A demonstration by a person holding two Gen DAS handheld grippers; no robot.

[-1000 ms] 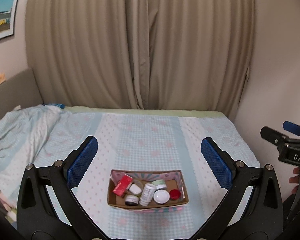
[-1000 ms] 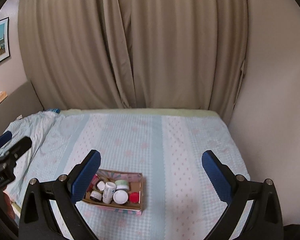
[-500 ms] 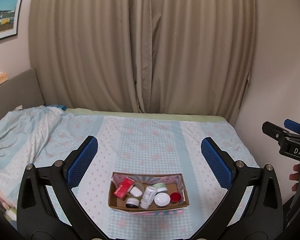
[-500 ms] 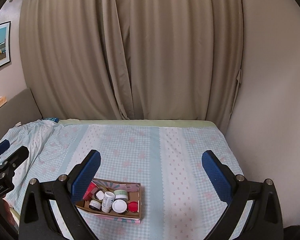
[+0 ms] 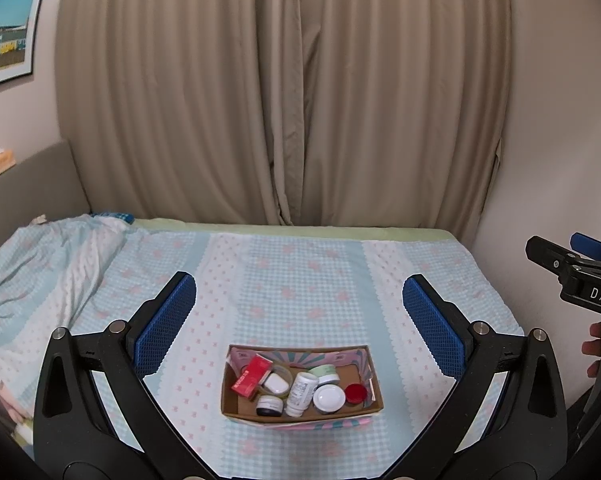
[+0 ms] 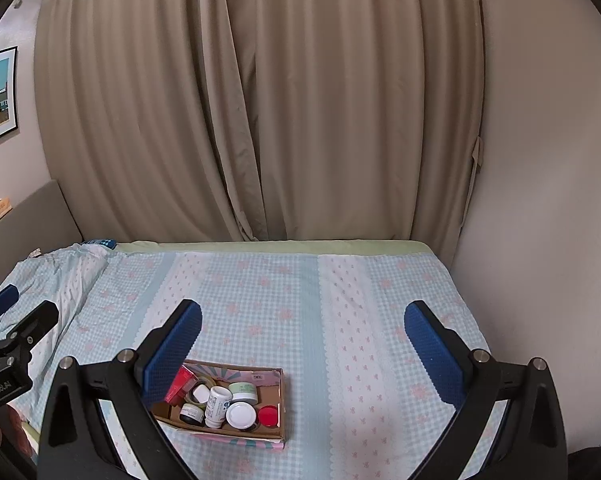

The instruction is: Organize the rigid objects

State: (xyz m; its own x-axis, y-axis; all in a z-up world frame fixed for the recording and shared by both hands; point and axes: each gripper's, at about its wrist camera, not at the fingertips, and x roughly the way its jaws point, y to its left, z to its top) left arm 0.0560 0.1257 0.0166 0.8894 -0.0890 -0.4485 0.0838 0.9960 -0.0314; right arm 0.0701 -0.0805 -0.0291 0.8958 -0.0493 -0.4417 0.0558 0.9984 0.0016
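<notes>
The cardboard box [image 5: 302, 384] of jars and bottles sits on the bed [image 5: 300, 280], below and between the wide-open, empty left claw [image 5: 299, 326]. Both claws, the right claw [image 6: 302, 344] likewise wide and empty, have pulled back and tilted upward; the packing looks finished.

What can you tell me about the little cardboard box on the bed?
The cardboard box is a shallow, open, brown tray with pink and teal patterned walls. It sits flat on the checked bedspread. Inside lie a red carton, a tipped white bottle, several small jars and a red cap. Neither gripper touches it.
</notes>
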